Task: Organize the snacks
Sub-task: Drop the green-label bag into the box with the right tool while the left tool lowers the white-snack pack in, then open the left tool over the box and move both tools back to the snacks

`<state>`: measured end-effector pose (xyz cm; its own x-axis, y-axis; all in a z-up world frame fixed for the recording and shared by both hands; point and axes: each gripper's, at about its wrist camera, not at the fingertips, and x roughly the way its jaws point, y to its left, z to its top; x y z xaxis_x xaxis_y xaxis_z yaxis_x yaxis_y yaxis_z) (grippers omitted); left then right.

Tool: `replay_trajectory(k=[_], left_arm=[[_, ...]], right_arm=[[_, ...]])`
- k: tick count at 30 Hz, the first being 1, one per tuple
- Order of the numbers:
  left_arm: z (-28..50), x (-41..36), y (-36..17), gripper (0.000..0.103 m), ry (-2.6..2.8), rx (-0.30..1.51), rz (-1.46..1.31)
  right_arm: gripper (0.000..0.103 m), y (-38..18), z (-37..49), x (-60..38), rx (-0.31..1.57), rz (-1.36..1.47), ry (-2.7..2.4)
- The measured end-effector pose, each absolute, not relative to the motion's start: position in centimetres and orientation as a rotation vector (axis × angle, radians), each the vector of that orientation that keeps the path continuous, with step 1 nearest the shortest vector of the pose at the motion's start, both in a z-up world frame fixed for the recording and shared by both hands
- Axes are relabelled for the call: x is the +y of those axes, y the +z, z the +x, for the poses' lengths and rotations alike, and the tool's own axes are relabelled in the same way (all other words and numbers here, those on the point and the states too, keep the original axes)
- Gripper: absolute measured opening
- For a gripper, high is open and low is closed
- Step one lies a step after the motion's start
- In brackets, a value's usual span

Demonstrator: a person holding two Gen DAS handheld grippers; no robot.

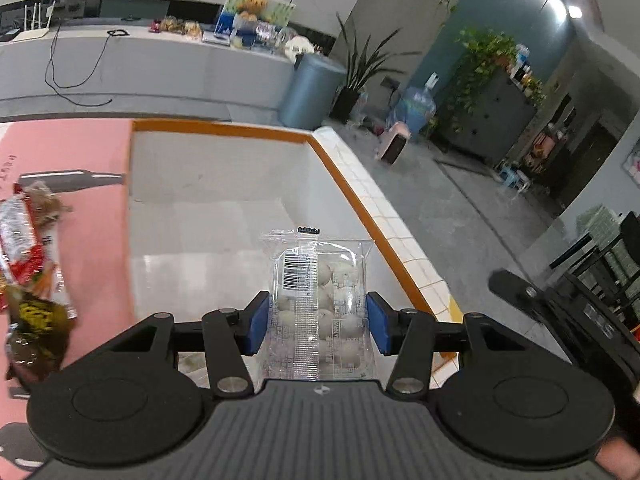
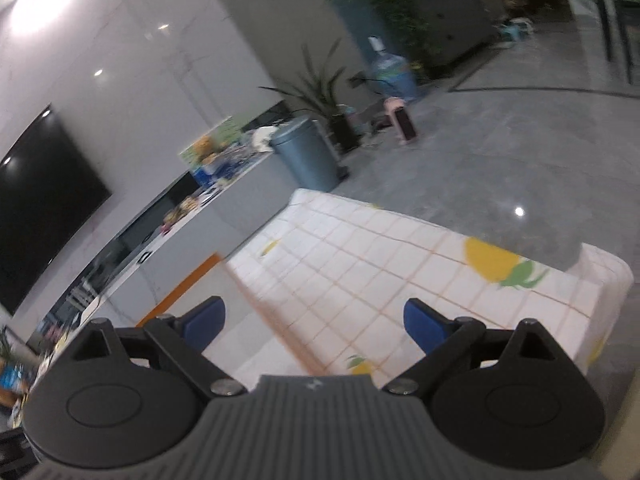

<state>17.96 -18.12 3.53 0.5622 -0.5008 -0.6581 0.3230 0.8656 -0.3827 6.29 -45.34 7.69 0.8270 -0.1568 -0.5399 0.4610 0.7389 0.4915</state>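
The left gripper [image 1: 318, 320] points toward 12 o'clock, its blue pads [image 1: 256, 322] pressed at 9 and 3 o'clock against a clear snack packet [image 1: 318, 300] held upright between them. The right gripper [image 2: 314, 322] is rolled toward 1 o'clock, its blue pads [image 2: 422, 324] spread wide with nothing between them

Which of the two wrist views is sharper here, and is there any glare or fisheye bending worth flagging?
Left wrist view: sharp; the barcode on the clear snack packet in the left gripper shows, box edges bow. Right wrist view: motion-blurred, glare blown out on the wall, open right gripper crisp.
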Motion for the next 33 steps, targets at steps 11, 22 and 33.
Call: replay_trajectory(k=[11,22,33], left_arm=[[21.1,-22.4,-0.4,0.058,-0.355,0.958,-0.277],[21.2,-22.6,-1.4,0.082,-0.324,1.012,-0.344],[19.8,-21.5,0.9,0.088,-0.331,0.966,-0.304]], right_arm=[[0.094,7.0,6.6,-45.9,0.549,0.619,-0.379],[0.094,6.9,6.8,-46.0,0.577,0.611,-0.389],[0.094,6.7,7.2,-45.5,0.593,0.581,-0.394]])
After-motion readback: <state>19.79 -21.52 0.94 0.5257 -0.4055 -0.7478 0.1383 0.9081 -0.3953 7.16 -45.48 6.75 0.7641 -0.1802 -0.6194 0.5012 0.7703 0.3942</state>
